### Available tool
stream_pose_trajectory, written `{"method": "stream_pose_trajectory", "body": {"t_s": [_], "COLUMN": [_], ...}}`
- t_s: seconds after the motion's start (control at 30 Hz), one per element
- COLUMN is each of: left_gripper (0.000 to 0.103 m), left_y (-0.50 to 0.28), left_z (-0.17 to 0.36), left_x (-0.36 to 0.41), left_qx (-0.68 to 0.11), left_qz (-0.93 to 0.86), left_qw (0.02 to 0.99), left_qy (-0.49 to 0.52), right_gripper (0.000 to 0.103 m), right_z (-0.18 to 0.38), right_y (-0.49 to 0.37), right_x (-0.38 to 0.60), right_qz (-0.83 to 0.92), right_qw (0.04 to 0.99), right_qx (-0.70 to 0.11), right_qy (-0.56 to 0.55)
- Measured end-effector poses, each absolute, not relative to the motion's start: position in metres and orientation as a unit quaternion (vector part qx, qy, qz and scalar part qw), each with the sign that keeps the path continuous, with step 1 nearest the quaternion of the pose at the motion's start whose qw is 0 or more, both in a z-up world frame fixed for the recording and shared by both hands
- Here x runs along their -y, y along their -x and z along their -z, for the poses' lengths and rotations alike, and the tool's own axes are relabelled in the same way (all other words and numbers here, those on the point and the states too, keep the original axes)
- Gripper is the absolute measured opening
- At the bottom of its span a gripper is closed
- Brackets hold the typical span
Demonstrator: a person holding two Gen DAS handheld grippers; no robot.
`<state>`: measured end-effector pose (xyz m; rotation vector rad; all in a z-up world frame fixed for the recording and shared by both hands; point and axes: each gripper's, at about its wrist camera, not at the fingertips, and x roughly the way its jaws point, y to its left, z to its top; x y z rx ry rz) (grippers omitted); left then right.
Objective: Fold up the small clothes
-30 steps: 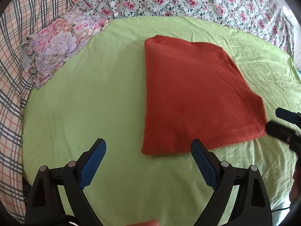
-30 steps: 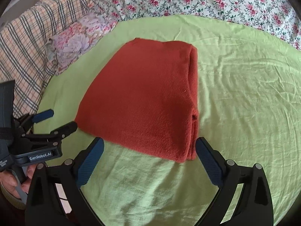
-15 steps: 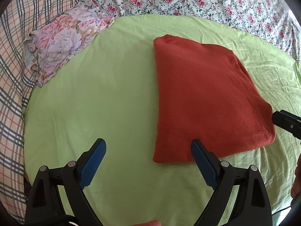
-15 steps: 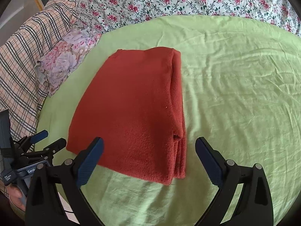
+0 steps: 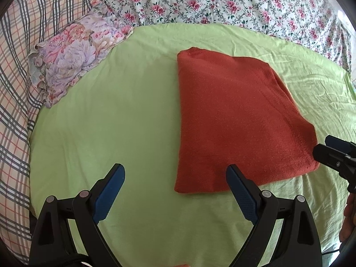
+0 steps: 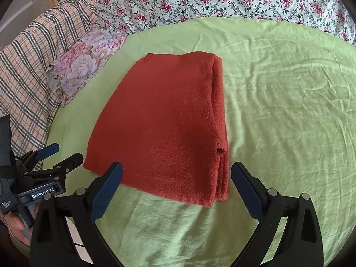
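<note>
Since sweater (image 6: 169,120) already lies folded, flat on green sheet (image 6: 278,111), judge job near done. Left gripper (image 5: 175,191) and right gripper (image 6: 175,182): jaws spread wide, nothing held. If tidying, you square layered right edge gently; avoid dragging stack.

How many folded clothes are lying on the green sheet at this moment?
1. A folded red knit garment lies flat on the green sheet, right of the floral pillow. No other garment shows; one could lie outside both views.
</note>
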<state>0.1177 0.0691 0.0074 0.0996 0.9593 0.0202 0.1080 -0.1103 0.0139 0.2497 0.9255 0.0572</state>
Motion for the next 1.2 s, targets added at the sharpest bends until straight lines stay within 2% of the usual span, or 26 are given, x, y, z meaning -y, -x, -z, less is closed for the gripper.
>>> {"method": "stream_pose_trajectory", "body": {"t_s": [1.2], "left_gripper": [0.094], "left_y": [-0.113], "left_z": [-0.01], "left_x": [-0.068], "left_qx": [-0.458], "left_qz": [0.006], "left_qw": [0.887], "left_qy": [-0.053], "right_gripper": [0.098], "right_z": [-0.012], "right_y": [-0.102], "right_x": [0.092], "right_qz": [-0.045], "right_qw": [0.886], "right_qx": [-0.45], "right_qy": [-0.108]}}
